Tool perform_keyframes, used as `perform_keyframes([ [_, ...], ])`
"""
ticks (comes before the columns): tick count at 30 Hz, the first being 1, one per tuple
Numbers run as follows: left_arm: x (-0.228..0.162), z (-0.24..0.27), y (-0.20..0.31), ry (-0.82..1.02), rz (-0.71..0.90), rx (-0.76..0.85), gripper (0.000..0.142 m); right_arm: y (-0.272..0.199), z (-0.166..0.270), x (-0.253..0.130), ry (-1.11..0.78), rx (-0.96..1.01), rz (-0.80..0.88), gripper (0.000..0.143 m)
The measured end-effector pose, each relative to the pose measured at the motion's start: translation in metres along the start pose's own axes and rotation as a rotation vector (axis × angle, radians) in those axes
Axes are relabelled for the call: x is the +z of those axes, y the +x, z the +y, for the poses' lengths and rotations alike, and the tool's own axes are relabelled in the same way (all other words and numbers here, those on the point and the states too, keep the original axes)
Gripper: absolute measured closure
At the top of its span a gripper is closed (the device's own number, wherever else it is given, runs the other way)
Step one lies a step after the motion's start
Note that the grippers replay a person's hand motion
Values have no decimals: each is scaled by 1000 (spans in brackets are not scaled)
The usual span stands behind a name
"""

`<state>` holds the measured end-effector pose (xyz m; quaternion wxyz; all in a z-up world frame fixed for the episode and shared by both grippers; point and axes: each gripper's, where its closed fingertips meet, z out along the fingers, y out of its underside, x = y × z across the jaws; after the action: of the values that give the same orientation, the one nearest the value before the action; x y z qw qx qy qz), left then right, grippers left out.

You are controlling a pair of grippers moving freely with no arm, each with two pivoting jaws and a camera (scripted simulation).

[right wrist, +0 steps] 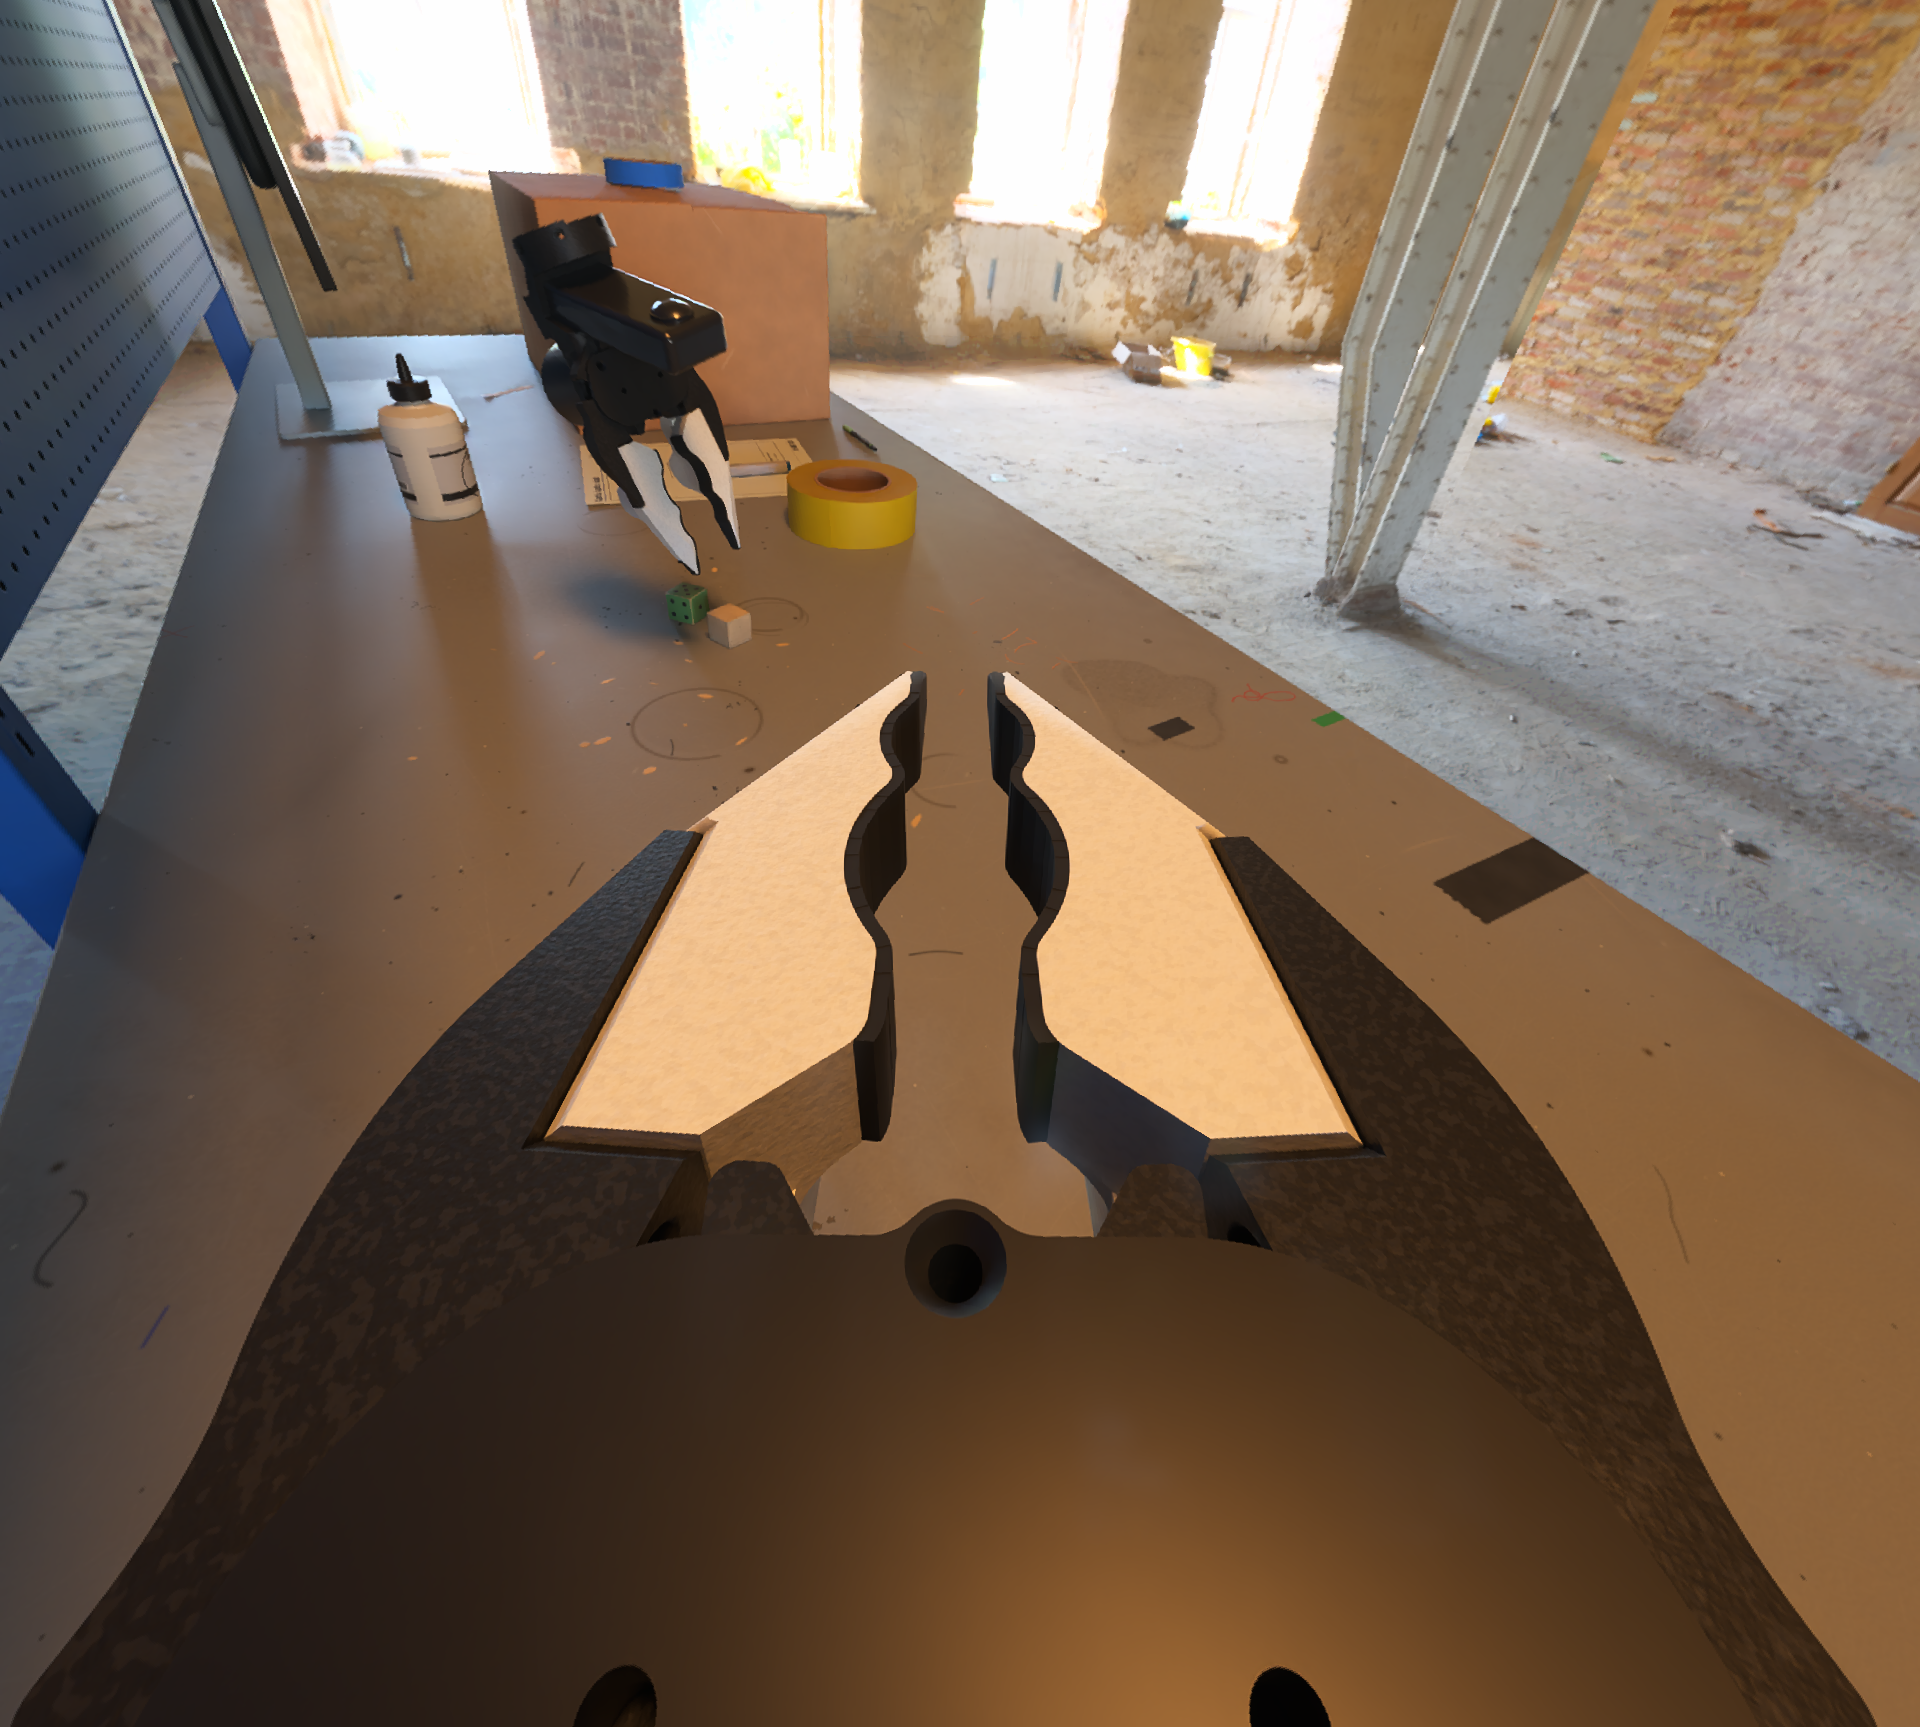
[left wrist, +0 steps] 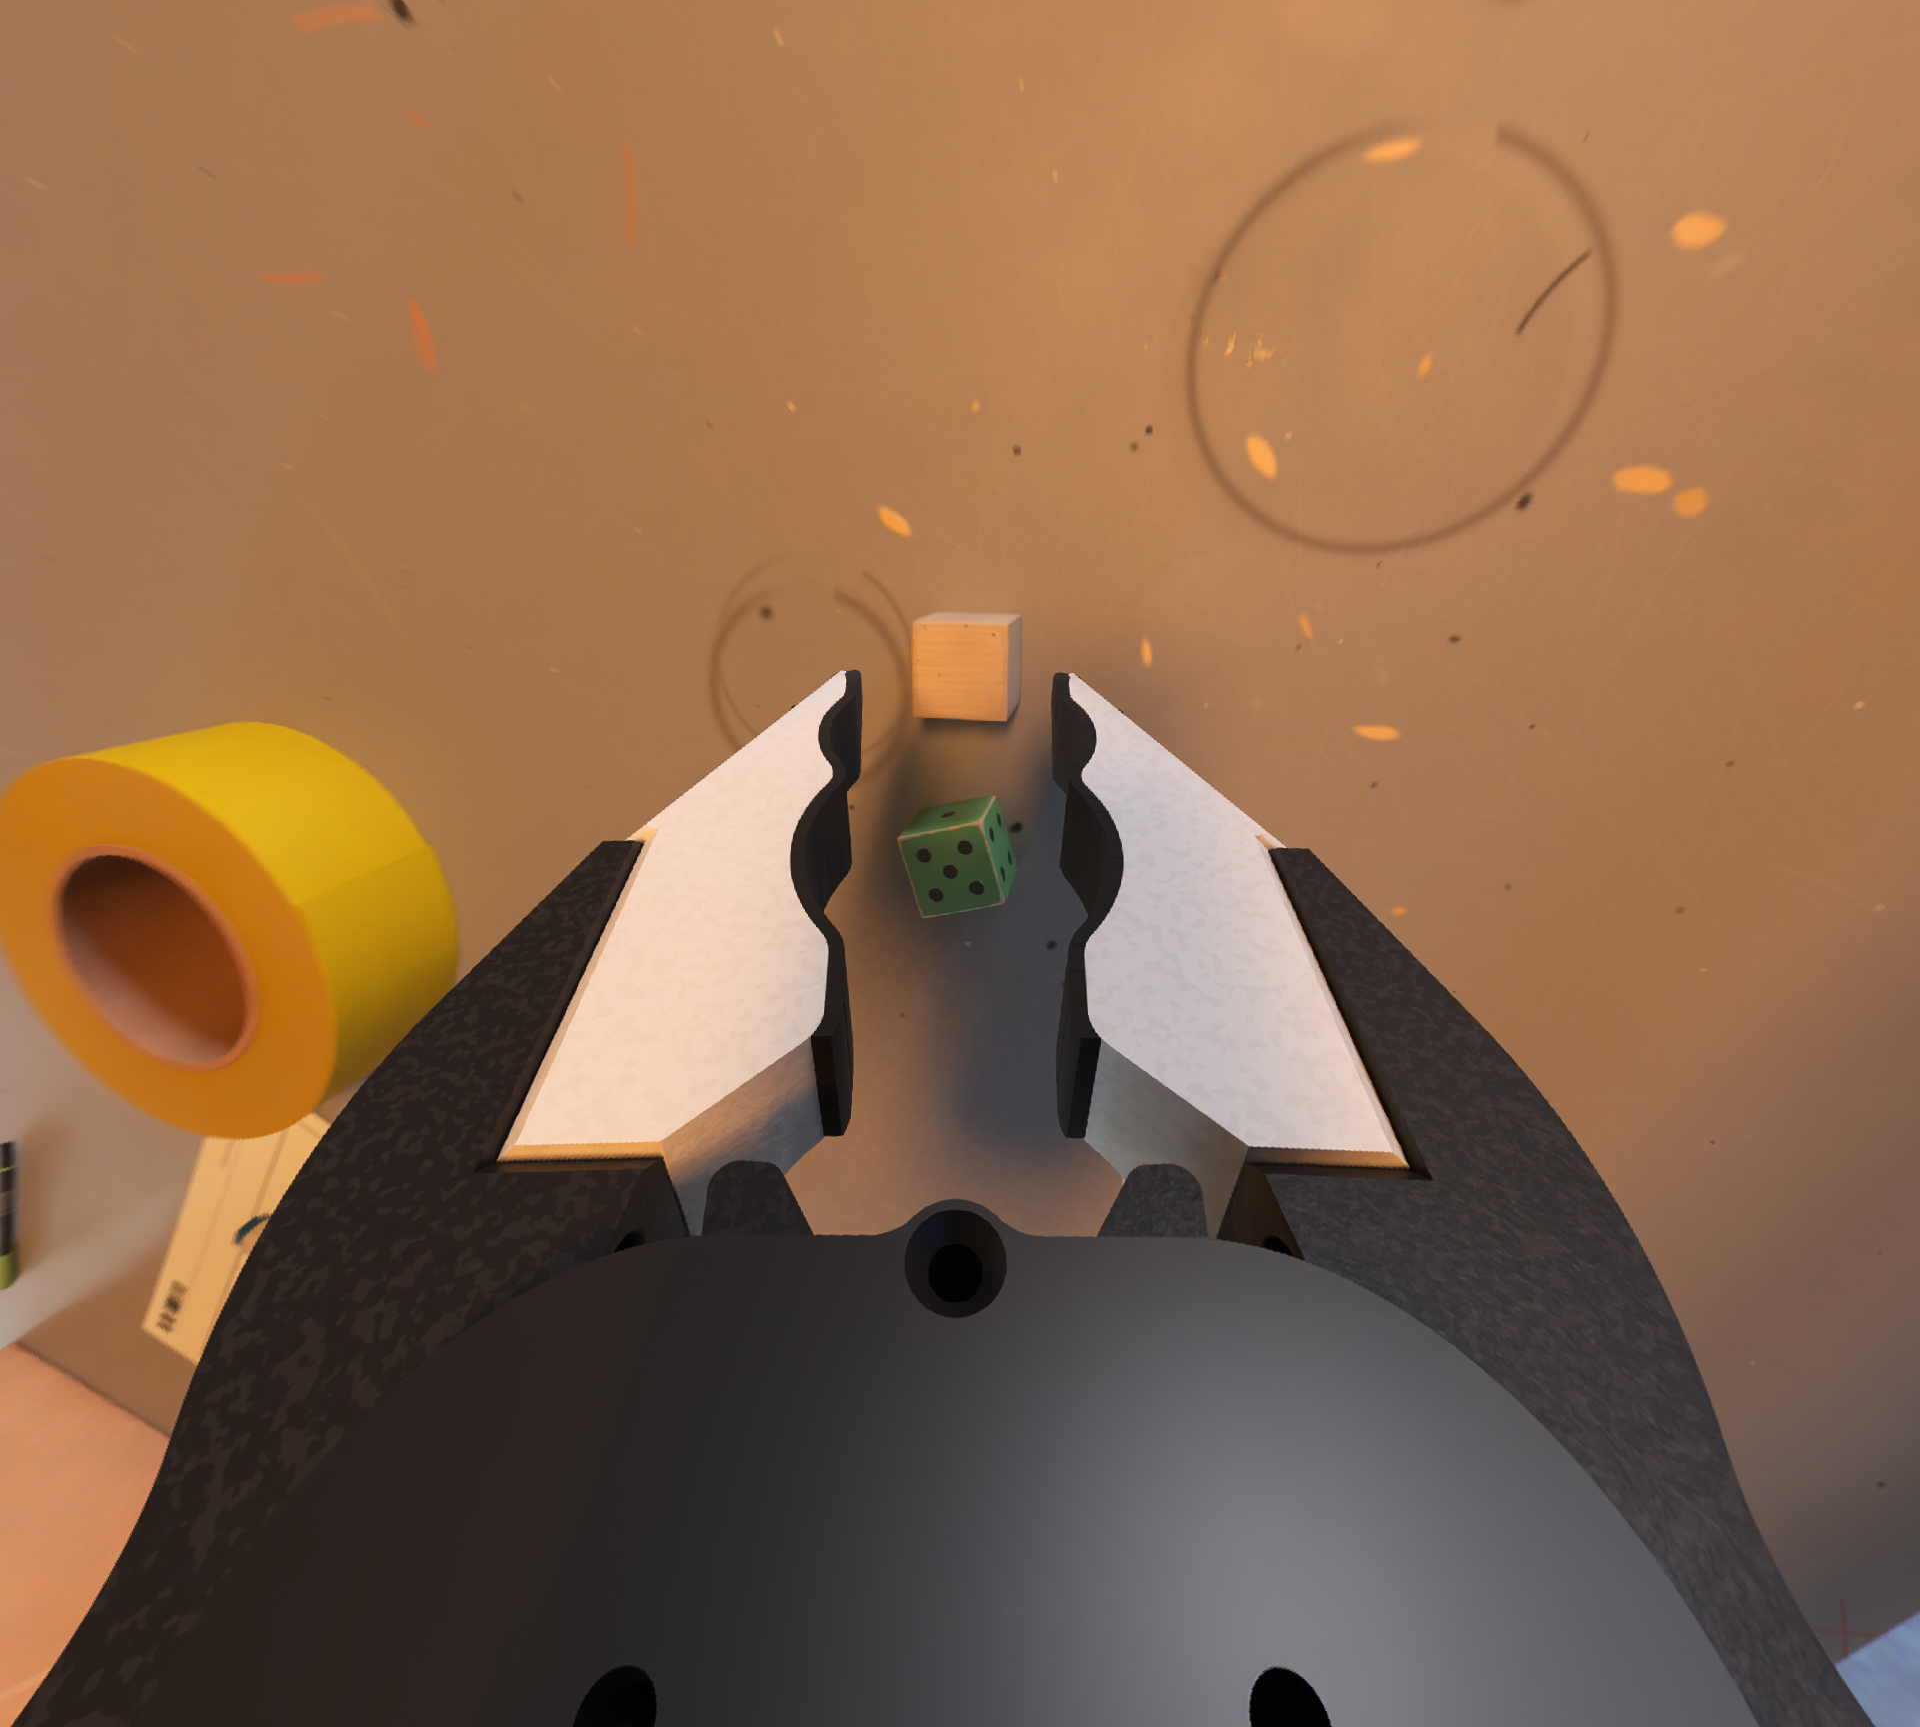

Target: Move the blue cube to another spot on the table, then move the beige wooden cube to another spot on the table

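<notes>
Centrally, beige wooden cube [left wrist: 965, 666] flat on table [left wrist: 1143, 67], one face toward camera, no long axis, beside green die [left wrist: 958, 856]. Left tongs [left wrist: 956, 701] apart, empty, hovering above. Right tongs [right wrist: 956, 701] apart, empty.

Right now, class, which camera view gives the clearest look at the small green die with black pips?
The left wrist view: the small green die with black pips sits close, framed between the open jaws, two pip faces readable. The right wrist view shows it only as a tiny distant green cube beside the beige wooden cube.
</notes>
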<state>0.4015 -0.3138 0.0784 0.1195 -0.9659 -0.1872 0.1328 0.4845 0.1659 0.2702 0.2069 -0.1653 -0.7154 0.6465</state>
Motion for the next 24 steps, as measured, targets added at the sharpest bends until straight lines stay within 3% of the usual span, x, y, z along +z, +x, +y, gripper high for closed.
perform_keyframes([
  [15,51,30,2,-161,85,-33,102,4,15,6,-55,22,-9,131],
  [17,54,31,3,-171,95,-36,107,5,15,4,-55,26,-6,131],
  [19,54,31,3,-180,104,-42,116,6,16,3,-52,31,-6,131],
  [24,25,27,-14,-170,53,-66,116,10,14,-4,-32,39,1,131],
])
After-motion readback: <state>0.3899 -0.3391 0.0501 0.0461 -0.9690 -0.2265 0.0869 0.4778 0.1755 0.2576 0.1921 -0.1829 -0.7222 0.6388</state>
